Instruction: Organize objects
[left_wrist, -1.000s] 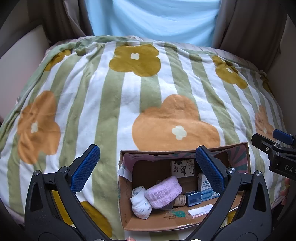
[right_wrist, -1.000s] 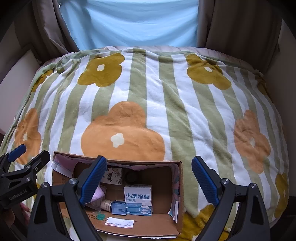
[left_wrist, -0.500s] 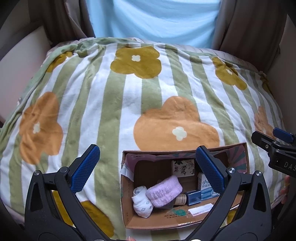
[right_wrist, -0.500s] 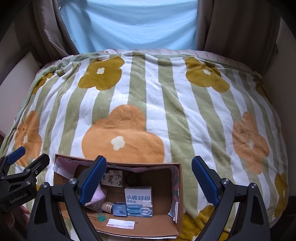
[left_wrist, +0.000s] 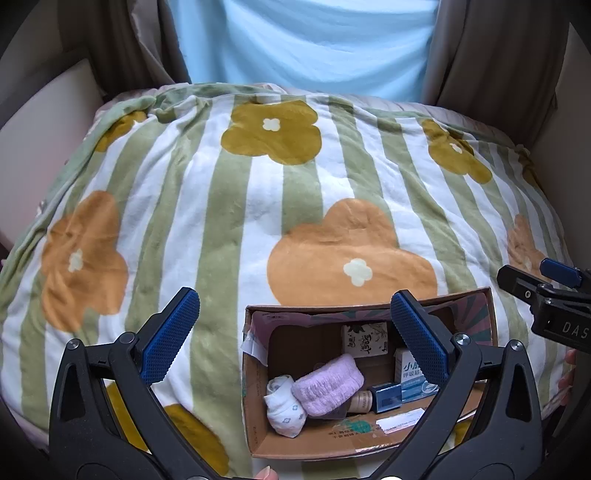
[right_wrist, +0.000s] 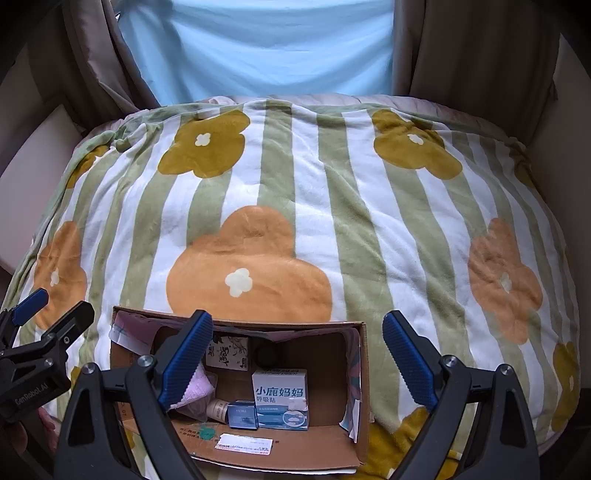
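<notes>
Green-and-white striped blanket (left_wrist: 229, 206) with orange flowers spreads over the bed ahead of both tongs, pale blue curtain (right_wrist: 258, 48) behind. Left tongs (left_wrist: 295, 332) hang wide apart, empty; right tongs (right_wrist: 295, 354) likewise. Cardboard box (right_wrist: 354, 398) sits on the blanket just below them, holding a lilac sock roll (left_wrist: 327, 384) and a blue-white carton (right_wrist: 280, 398).

Soft daylight from pale blue curtain (left_wrist: 303, 48) at top, even on blanket (right_wrist: 332, 192). Box (left_wrist: 258, 373) interior shaded, dimmer. No glare. Strong fisheye bending, dark vignette at corners. Focus sharp throughout, no motion blur.
</notes>
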